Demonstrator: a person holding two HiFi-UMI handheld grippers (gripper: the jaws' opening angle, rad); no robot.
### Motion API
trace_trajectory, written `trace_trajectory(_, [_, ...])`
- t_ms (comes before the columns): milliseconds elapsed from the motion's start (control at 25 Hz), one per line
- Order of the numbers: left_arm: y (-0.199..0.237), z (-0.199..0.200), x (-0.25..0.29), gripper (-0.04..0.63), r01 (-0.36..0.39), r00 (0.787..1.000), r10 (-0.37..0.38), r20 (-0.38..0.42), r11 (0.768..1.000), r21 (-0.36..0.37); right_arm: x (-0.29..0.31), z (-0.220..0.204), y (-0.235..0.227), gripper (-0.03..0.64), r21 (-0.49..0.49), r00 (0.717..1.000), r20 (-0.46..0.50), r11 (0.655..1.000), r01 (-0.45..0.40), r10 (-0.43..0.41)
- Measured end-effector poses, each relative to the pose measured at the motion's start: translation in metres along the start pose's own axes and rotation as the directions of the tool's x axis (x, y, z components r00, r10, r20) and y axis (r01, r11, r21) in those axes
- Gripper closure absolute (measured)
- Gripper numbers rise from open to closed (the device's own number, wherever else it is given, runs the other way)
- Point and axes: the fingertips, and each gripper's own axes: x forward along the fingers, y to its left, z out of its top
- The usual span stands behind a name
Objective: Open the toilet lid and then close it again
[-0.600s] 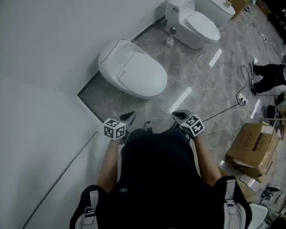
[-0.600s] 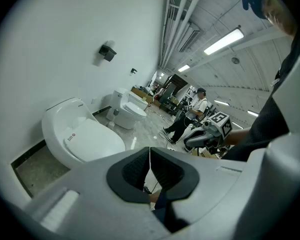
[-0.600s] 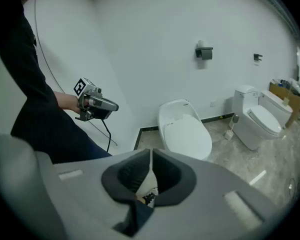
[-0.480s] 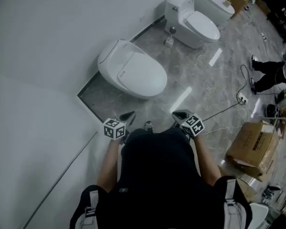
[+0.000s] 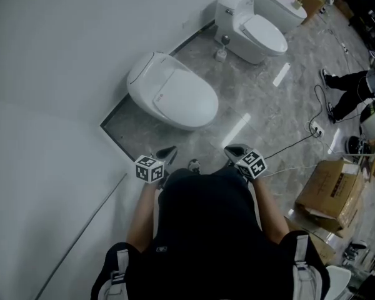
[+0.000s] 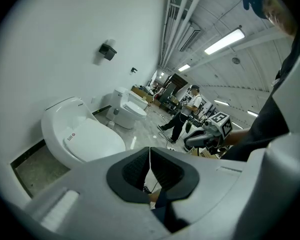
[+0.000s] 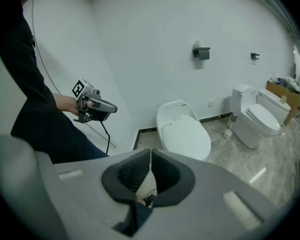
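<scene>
**Current state.** The toilet stands against the white wall, ahead of the operator and slightly left. Its lid lies flat and fully down over the bowl. Both grippers are held close to the operator's body, well apart from the toilet and angled down toward the floor.

**Grippers.** The left gripper has its jaws pressed together with nothing between the pads. The right gripper is in the same state: jaws together and empty. Neither touches any object.

**Step in hand.** This appears to be the approach before the opening step. The lid has not been raised and no contact has been made.

**Next move.**
1. Close the gap to the toilet so that one gripper can reach the front edge of the lid, the end farthest from the wall.
2. Either part the jaws to pinch that edge or slide a closed jaw tip beneath it. From this range the views do not show whether the lid has a lip or a gap at the front, so choose the method on arrival.
3. Lift in an arc toward the wall, following the hinge at the rear.

**Caution.** A second toilet stands further along the wall. A cable lies on the floor to the right, off the direct path.
</scene>
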Motion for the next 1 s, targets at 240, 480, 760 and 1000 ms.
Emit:
trace_trajectory(240, [0.001, -0.003, 0.001, 0.581, 0.003, 1.000, -0.004, -0.013, 1.000, -0.016, -0.003, -0.002, -0.003, 0.614, 0.016, 1.000, -0.014, 1.000, 0.024, -0.023])
trace_trajectory(480, [0.009, -0.006, 0.009, 0.583, 0.003, 0.999, -0.005, -0.040, 0.999, -0.033, -0.006, -0.019, -0.022, 0.615, 0.011, 0.989, -0.091, 0.993, 0.117, -0.115])
trace_trajectory(760, [0.014, 0.005, 0.026, 0.583, -0.012, 0.999, 0.010, -0.049, 0.999, -0.049, 0.000, -0.026, -0.050, 0.615, 0.034, 0.984, -0.141, 0.993, 0.117, -0.111])
trace_trajectory(1000, [0.030, 0.016, 0.030, 0.583, -0.037, 0.998, 0.034, -0.055, 0.998, -0.054, 0.016, -0.003, -0.081, 0.615, 0.055, 0.980, -0.102, 0.983, 0.177, -0.171])
